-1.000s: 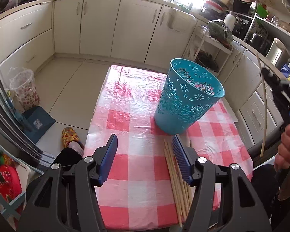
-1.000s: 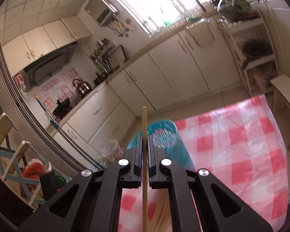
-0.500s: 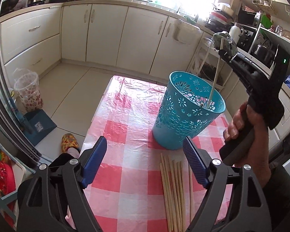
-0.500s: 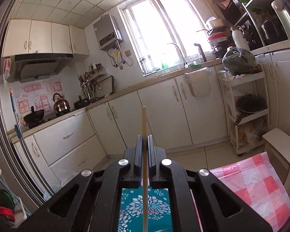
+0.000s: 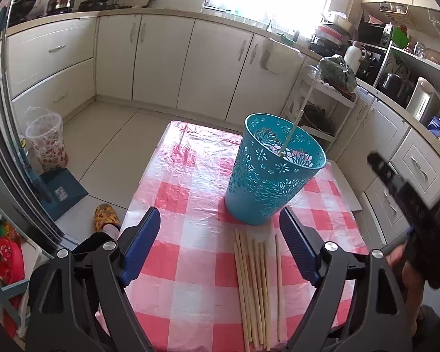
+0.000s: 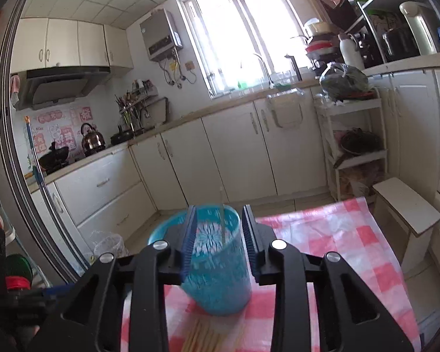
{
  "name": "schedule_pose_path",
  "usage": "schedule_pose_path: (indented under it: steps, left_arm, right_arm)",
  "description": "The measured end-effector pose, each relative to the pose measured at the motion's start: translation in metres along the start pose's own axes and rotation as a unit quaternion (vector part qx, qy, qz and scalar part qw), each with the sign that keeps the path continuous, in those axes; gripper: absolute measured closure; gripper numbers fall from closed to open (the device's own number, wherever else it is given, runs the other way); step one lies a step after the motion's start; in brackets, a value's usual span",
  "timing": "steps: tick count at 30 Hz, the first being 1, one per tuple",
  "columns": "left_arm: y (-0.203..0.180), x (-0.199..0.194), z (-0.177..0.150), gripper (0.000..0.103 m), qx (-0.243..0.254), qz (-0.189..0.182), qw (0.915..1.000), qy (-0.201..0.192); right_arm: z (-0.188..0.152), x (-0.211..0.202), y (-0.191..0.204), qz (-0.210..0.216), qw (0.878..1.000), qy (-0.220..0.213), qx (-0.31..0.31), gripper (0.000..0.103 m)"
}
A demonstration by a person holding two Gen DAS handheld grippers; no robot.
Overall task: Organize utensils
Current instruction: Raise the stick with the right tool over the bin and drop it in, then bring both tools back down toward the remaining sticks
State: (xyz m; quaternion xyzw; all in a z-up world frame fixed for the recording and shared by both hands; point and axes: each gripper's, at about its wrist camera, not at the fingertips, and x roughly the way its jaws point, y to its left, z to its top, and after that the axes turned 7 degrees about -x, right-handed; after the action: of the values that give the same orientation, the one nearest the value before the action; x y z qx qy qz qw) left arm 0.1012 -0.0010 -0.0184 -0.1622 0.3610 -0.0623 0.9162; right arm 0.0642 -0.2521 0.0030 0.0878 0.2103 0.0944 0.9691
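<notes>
Chopsticks point(image 6: 204, 338) blurred (ends cut off)

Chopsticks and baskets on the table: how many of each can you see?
Chopsticks lying flat: about 7 (they overlap, so it is hard to be sure)
Chopstick standing in the basket: 1
Teal basket: 1
Total: about 9

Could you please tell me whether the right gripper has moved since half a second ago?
Yes. The right gripper has let go of the chopstick and drawn back from over the blue basket, toward the near right table edge; its jaws are now open.
</notes>
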Motion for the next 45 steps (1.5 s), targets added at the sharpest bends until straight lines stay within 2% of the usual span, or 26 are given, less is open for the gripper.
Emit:
schedule_pose_path:
  steps: [2,5,7,11,30,39,42,45]
  left_arm:
    - [-0.002,-0.006,-0.009,0.022,0.003,0.004,1.0000,-0.004]
    - [-0.005,-0.011,-0.023,0.021,0.008,0.006,1.0000,-0.001]
    - [-0.006,-0.014,-0.032,0.021,0.010,0.006,0.9999,0.001]
    - [-0.004,-0.020,-0.045,0.021,0.016,0.009,0.9998,0.000]
    - [-0.004,-0.044,-0.053,0.021,0.050,0.036,0.9977,-0.027]
    - [-0.008,-0.035,-0.056,0.018,0.069,0.056,0.9960,-0.015]
    - [-0.009,-0.025,-0.060,0.015,0.080,0.067,0.9945,0.005]
    - [-0.008,-0.010,-0.066,0.015,0.081,0.065,0.9940,0.034]
  right_arm:
    - [-0.033,0.000,-0.004,-0.004,0.998,0.064,0.006,0.071]
    - [-0.070,0.018,-0.007,-0.006,0.984,0.176,0.016,0.071]
    - [-0.079,0.032,-0.004,-0.003,0.977,0.214,0.003,0.071]
    - [-0.091,0.046,0.003,0.004,0.971,0.237,-0.011,0.071]
    - [-0.097,0.061,0.019,-0.025,0.967,0.250,-0.048,0.071]
    - [-0.103,0.090,0.021,-0.039,0.957,0.282,-0.059,0.071]
    - [-0.106,0.091,0.024,-0.043,0.954,0.285,-0.078,0.072]
    - [-0.106,0.089,0.022,-0.045,0.952,0.288,-0.089,0.080]
